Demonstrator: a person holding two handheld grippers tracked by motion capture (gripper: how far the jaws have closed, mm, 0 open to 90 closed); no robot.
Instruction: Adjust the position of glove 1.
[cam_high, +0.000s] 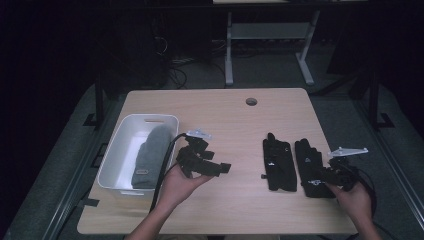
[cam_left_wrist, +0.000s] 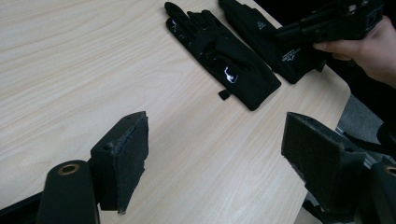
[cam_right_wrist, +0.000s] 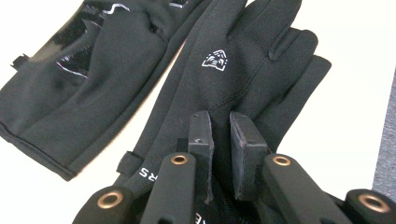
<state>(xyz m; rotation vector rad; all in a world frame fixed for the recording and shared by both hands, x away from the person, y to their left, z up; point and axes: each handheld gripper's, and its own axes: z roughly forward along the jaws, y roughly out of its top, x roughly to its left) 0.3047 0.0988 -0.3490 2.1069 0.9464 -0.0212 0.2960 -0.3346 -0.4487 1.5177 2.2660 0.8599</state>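
Two black gloves lie side by side on the right half of the wooden table (cam_high: 230, 120). One glove (cam_high: 279, 162) (cam_left_wrist: 224, 51) (cam_right_wrist: 93, 79) has shiny grip marks. The other glove (cam_high: 307, 157) (cam_left_wrist: 254, 23) (cam_right_wrist: 233, 60) bears a small white logo. My right gripper (cam_high: 320, 177) (cam_right_wrist: 220, 119) sits at the cuff end of the logo glove, its jaws almost together with dark fabric pinched between them. My left gripper (cam_high: 217, 161) (cam_left_wrist: 217, 135) hovers over bare table left of the gloves, jaws wide apart and nothing between them.
A white bin (cam_high: 116, 150) stands at the table's left, with a grey folded cloth item (cam_high: 150, 150) inside. A cable hole (cam_high: 251, 101) is near the far edge. The right table edge runs close to the logo glove.
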